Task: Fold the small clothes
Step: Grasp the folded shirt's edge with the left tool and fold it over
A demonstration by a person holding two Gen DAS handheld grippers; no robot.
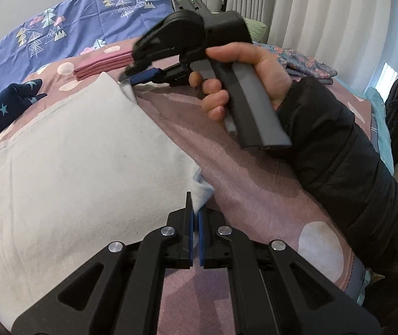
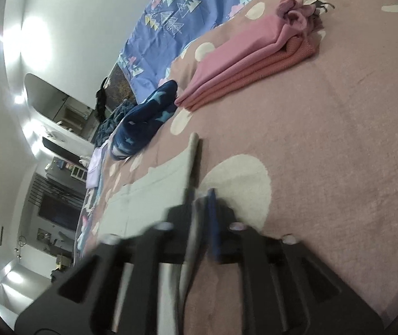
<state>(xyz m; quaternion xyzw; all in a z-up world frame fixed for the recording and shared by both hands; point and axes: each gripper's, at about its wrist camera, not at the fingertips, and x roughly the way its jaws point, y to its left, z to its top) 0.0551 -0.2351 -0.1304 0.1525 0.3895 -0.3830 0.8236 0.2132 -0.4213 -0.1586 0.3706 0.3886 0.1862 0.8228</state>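
Bed cover (image 1: 254, 173): mauve, pale dots. Blue tree-print sheet (image 1: 87, 16) at 11 o'clock. Pleated curtains (image 1: 324, 14) at 1 o'clock

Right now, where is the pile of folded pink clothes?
In the right wrist view, the folded pink clothes lie upper right on the dotted pink blanket, beside the navy star garment.

We find no readable text, label, brand, number or sign in either view. The prints on the fabrics are only pictures and dots, and the dark device at the top of the left wrist view shows green lights but no legible marking.
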